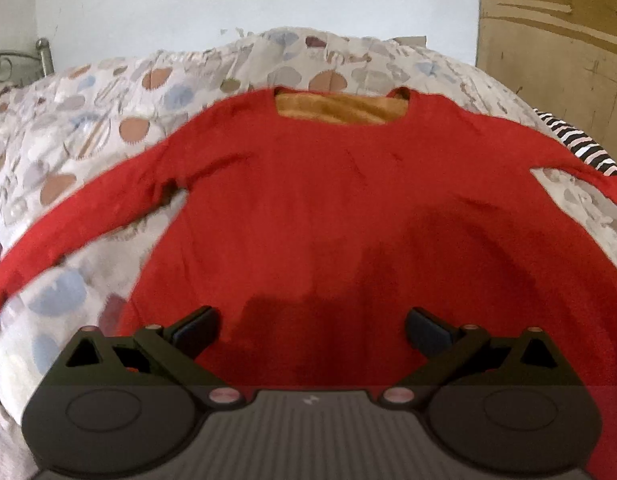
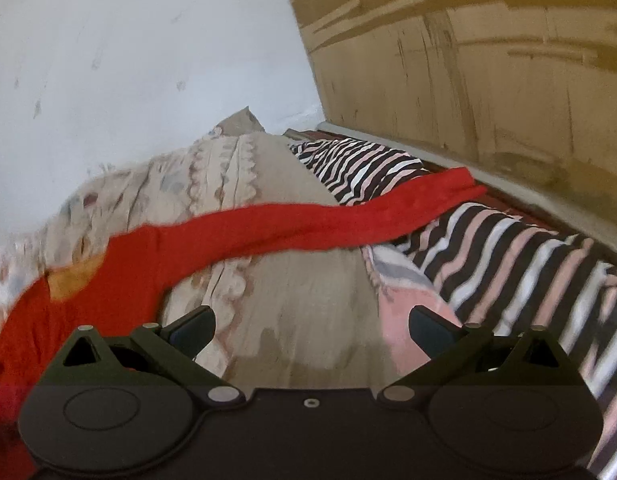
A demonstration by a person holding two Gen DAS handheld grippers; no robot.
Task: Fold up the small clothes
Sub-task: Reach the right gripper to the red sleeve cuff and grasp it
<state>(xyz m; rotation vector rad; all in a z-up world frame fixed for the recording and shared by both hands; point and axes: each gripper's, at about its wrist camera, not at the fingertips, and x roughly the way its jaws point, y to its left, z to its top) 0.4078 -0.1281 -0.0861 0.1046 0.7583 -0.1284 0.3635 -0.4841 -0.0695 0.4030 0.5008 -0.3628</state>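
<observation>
A red long-sleeved sweater (image 1: 328,200) with an orange lining at the neck lies spread flat on a patterned bedspread (image 1: 88,128), neck away from me, both sleeves stretched out sideways. My left gripper (image 1: 311,326) is open and empty, above the sweater's lower middle. In the right wrist view the sweater's right sleeve (image 2: 328,220) runs across the bed onto a striped cloth (image 2: 508,256). My right gripper (image 2: 311,326) is open and empty, over the bedspread (image 2: 300,304) just right of the sweater's body.
A black, white and pink striped cloth (image 1: 588,148) lies at the bed's right side. A brown wooden wardrobe panel (image 2: 488,60) stands close on the right. A white wall (image 1: 228,0) is behind the bed. A metal bed frame (image 1: 40,56) shows far left.
</observation>
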